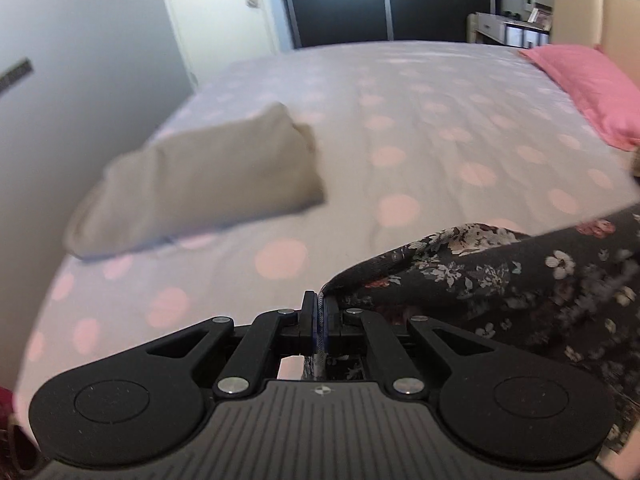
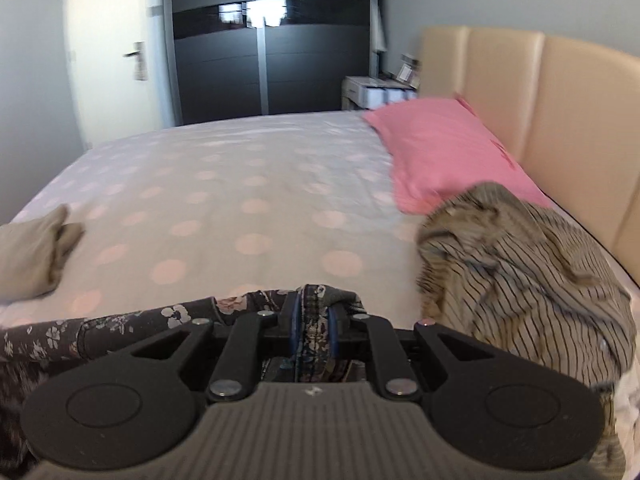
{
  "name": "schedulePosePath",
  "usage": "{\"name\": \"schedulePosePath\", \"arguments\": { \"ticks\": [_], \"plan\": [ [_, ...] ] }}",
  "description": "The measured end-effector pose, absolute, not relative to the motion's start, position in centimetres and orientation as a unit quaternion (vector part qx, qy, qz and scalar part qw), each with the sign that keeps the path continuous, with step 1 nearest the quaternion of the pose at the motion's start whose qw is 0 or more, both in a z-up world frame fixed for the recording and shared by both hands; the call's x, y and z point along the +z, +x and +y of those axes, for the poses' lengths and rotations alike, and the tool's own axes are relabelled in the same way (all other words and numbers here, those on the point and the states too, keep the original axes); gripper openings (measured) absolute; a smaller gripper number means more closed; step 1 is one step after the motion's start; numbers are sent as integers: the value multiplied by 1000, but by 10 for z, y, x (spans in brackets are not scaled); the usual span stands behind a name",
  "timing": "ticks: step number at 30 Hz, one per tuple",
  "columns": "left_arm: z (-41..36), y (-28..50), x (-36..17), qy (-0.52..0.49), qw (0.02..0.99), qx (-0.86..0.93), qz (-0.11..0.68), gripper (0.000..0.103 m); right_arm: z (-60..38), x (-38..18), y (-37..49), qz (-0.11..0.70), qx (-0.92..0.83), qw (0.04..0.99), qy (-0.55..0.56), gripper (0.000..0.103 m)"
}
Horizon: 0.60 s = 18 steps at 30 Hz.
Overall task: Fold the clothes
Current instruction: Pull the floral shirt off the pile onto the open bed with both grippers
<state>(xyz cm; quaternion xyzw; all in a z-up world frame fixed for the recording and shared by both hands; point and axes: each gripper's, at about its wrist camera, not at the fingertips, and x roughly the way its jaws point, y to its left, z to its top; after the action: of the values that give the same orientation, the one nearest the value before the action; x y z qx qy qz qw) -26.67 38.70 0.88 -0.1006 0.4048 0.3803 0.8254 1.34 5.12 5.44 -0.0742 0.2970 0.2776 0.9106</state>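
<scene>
A dark floral garment (image 1: 500,280) stretches between both grippers above the bed. My left gripper (image 1: 320,308) is shut on one edge of it; the cloth runs off to the right. My right gripper (image 2: 314,312) is shut on a bunched edge of the same floral garment (image 2: 120,324), which trails off to the left. A folded beige garment (image 1: 200,184) lies on the bed at the left, also in the right wrist view (image 2: 32,248). A crumpled striped shirt (image 2: 520,272) lies at the right near the headboard.
The bed (image 2: 240,208) has a white cover with pink dots. A pink pillow (image 2: 448,152) lies against the beige headboard (image 2: 560,112). A dark wardrobe (image 2: 272,60), a white door (image 2: 116,52) and a nightstand (image 2: 376,92) stand beyond the bed.
</scene>
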Motion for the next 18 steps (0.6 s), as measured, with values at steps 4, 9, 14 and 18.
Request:
{"name": "schedulePosePath", "arguments": {
  "ticks": [4,9,14,18],
  "plan": [
    [383,-240,1,-53,830,373,412,1,66,35,36,334,248,907,-59,16],
    [408,-209,-13,-57,823,379,418,1,90,17,52,342,259,899,-89,17],
    [420,-186,-43,-22,810,378,448,2,100,-10,68,353,279,887,-107,20],
    [423,-179,-54,-3,805,374,460,12,106,-29,76,365,280,879,-128,33]
  ]
}}
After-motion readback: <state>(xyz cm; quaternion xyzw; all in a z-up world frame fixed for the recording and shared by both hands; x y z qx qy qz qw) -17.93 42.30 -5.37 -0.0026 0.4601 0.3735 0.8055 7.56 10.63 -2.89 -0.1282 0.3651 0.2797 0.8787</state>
